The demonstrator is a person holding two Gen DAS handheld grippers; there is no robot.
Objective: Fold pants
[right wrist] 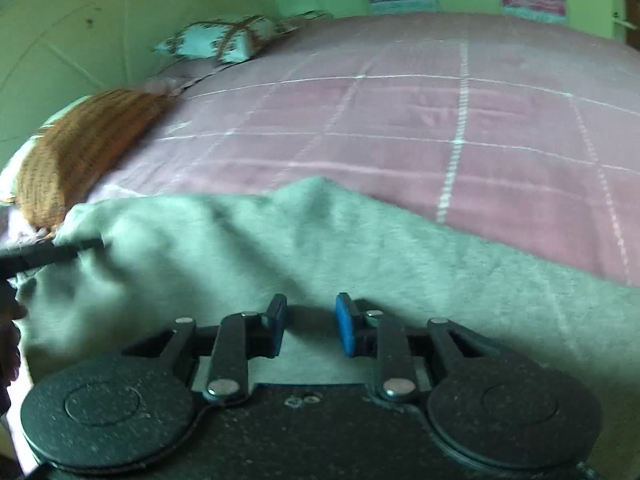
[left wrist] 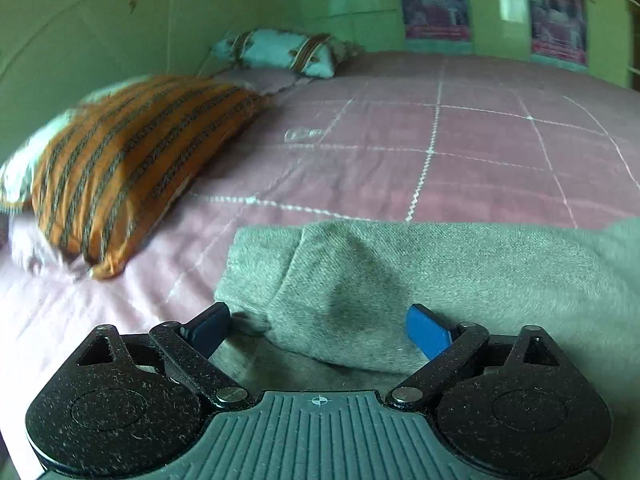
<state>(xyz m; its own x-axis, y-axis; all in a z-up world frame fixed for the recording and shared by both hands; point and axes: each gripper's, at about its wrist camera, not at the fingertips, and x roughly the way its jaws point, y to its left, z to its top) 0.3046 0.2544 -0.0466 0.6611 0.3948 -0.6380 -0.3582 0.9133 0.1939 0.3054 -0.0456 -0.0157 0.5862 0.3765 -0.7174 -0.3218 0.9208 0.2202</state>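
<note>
Left gripper [left wrist: 318,330] spread wide, low over the folded grey pants [left wrist: 400,280] on the pink bedspread [left wrist: 400,160]; orange striped pillow [left wrist: 132,160] just left. Right gripper [right wrist: 311,322] partly open, nothing pinched, above the pants [right wrist: 280,248]; a dark finger, probably the left gripper's, pokes in at left.

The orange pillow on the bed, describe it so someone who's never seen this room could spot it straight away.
Start from the bed, with its pink checked bedspread running to the green wall. Along its left side lie two pillows; the orange pillow is the nearer, larger one, just left of the grey pants. Its orange cover with dark lengthwise stripes sets it apart from the pale blue pillow farther back.
</note>
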